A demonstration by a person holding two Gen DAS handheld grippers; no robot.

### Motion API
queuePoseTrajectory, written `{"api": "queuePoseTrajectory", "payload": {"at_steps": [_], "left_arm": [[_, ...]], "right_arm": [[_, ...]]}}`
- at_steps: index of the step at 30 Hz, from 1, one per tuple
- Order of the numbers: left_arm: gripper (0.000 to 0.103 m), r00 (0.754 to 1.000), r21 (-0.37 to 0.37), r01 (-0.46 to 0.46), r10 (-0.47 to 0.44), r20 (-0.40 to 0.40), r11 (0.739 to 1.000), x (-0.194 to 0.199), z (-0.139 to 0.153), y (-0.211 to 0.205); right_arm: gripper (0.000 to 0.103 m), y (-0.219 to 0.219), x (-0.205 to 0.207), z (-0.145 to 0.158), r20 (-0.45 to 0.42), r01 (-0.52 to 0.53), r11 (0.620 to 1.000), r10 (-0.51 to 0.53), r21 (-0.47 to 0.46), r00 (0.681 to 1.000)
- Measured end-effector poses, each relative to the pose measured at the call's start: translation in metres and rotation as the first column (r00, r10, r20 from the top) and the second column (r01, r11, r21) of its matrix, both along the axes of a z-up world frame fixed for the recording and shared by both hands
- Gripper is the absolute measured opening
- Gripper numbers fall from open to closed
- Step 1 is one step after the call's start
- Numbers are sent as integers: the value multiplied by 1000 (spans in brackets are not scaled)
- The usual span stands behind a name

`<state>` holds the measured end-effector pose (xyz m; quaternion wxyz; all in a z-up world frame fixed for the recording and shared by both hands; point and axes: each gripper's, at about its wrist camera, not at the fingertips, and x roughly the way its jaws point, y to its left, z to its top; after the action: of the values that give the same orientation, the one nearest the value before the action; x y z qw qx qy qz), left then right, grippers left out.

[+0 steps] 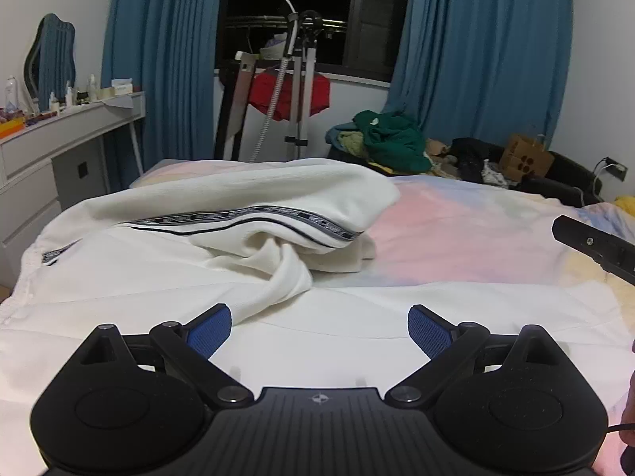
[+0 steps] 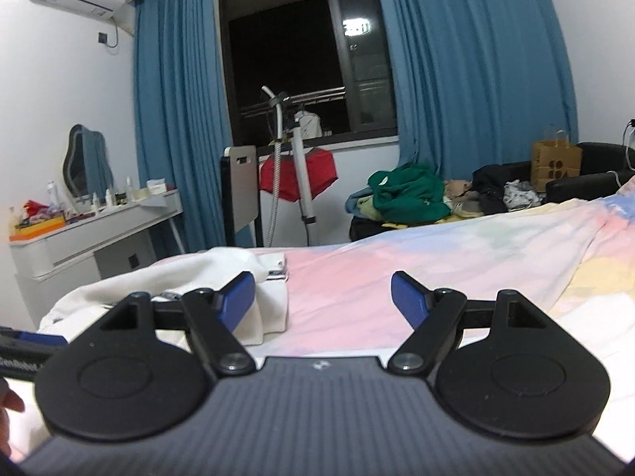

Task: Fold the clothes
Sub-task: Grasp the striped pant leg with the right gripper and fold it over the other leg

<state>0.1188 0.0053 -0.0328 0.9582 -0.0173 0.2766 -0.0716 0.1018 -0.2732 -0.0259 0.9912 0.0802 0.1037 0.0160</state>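
Here the white garment (image 1: 206,238) lies rumpled at eleven o'clock of the wide-open, empty left hand-held gripper (image 1: 319,331); the right hand-held gripper (image 2: 322,299) gapes empty over the pastel bed (image 2: 397,277), blue curtains (image 2: 468,79) beyond.

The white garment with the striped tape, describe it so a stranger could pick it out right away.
Start at the bed with the pastel pink, blue and yellow sheet. On its left side, toward the white dresser, lies a crumpled white garment. It is the only white clothing there, marked by a dark printed tape stripe, unlike the green clothes pile beyond the bed.
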Motion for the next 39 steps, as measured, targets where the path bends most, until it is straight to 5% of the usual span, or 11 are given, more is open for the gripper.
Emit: {"api": "queuePoseTrajectory", "payload": {"at_steps": [6,11,13,16,25,33,34,36,39], "left_arm": [[97,1000,2,-8,8,18,1000,-8,5,7],[97,998,-6,-30,30,47,1000,-17,15,11],[97,998,-10,-41,41,46,999,-19,16,15],[97,998,-47,-54,56,25,997,-19,15,23],[98,998,-38,-61,61,9,997,13,-14,41],[97,987,-142,-142,129,-101,980,56,-41,66],[97,985,-139,-146,130,-113,979,59,-45,67],[97,983,-145,-151,133,-130,978,62,-50,68],[97,983,-146,-152,134,-122,978,61,-50,68]], "right_arm": [[78,11,8,-9,-33,-35,999,35,3,999],[73,0,40,-28,-155,-61,973,97,225,983],[59,-5,54,-36,-201,-61,946,130,317,971],[42,-13,74,-47,-262,-51,892,186,450,947],[42,3,169,-108,-313,121,710,147,694,938],[33,24,258,-166,-357,274,485,87,831,930],[18,27,264,-167,-368,282,500,80,819,926],[12,31,270,-162,-381,279,565,69,776,922],[10,16,260,-149,-344,261,593,29,762,938]]}}
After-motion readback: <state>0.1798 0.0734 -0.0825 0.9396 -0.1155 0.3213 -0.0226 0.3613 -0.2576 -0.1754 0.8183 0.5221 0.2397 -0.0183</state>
